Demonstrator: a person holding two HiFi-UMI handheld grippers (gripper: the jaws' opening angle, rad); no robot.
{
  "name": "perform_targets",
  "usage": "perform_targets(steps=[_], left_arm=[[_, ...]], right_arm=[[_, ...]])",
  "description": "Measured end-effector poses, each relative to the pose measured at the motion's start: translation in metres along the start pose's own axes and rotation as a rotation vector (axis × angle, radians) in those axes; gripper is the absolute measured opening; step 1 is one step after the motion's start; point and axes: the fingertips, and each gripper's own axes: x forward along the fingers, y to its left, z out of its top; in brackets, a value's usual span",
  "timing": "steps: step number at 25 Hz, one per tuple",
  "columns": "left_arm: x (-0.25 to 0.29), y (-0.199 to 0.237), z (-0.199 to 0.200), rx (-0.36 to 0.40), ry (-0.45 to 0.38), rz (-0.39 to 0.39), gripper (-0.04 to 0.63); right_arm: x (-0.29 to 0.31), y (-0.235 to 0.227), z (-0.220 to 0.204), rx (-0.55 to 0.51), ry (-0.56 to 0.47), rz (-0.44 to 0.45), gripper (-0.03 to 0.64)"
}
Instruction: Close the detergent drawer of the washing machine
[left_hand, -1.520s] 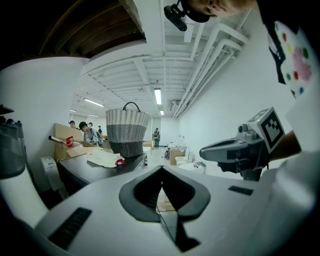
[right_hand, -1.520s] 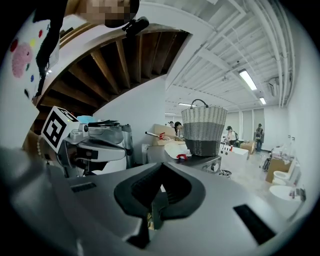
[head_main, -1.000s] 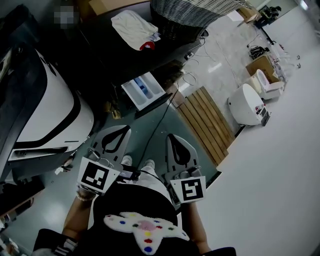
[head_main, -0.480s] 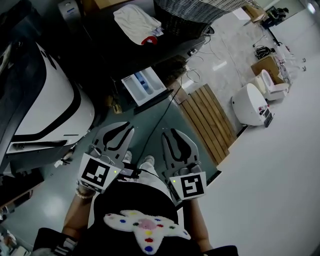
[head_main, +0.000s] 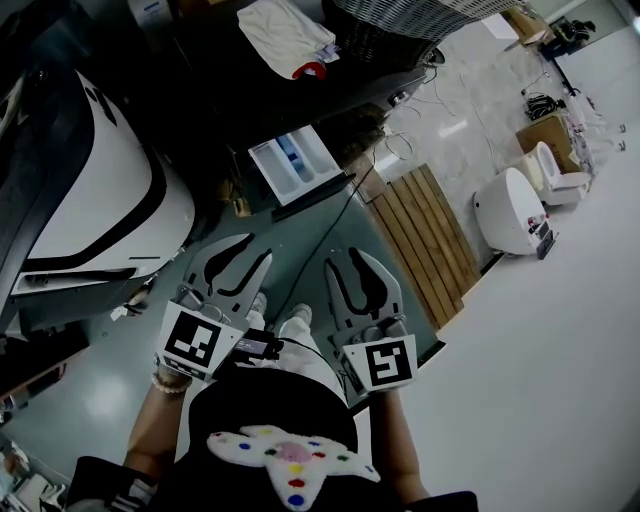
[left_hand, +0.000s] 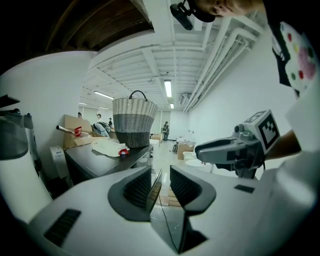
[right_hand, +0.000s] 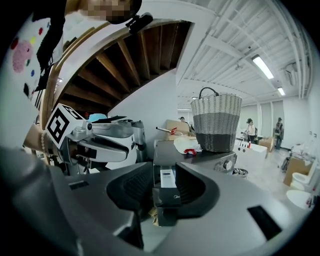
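Observation:
The detergent drawer (head_main: 295, 165) stands pulled out of the dark washing machine (head_main: 240, 95), its white compartments showing. In the right gripper view the drawer (right_hand: 165, 186) lies straight ahead, seen through the gap between the jaws but well beyond them. My left gripper (head_main: 240, 252) and right gripper (head_main: 350, 260) hang side by side over the grey floor, short of the drawer. Both have just been opening their jaws, and nothing is between either pair. From the left gripper (left_hand: 161, 175) I see the right gripper (left_hand: 235, 150) beside it.
A wicker basket (head_main: 400, 20) and a white cloth (head_main: 290, 35) sit on the machine's top. A large white appliance (head_main: 90, 200) stands at the left. A wooden slat board (head_main: 425, 240) lies at the right, and a black cable (head_main: 330, 215) runs across the floor.
Both grippers' jaws were shut, tips together, a second ago and now stand apart. The two hands stay side by side in about the same place.

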Motion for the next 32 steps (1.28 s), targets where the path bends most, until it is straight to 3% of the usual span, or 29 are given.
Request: perform_targets(steps=[13,32], left_arm=[[0.019,0.010,-0.029,-0.016,0.038,0.090,0.115],[0.061,0.017,-0.115,-0.077,0.143,0.216,0.115]], right_arm=[[0.024,-0.038,-0.038,-0.018,0.043,0.002,0.152],[0.070,-0.087,-0.113,-0.007,0.087,0.060,0.183]])
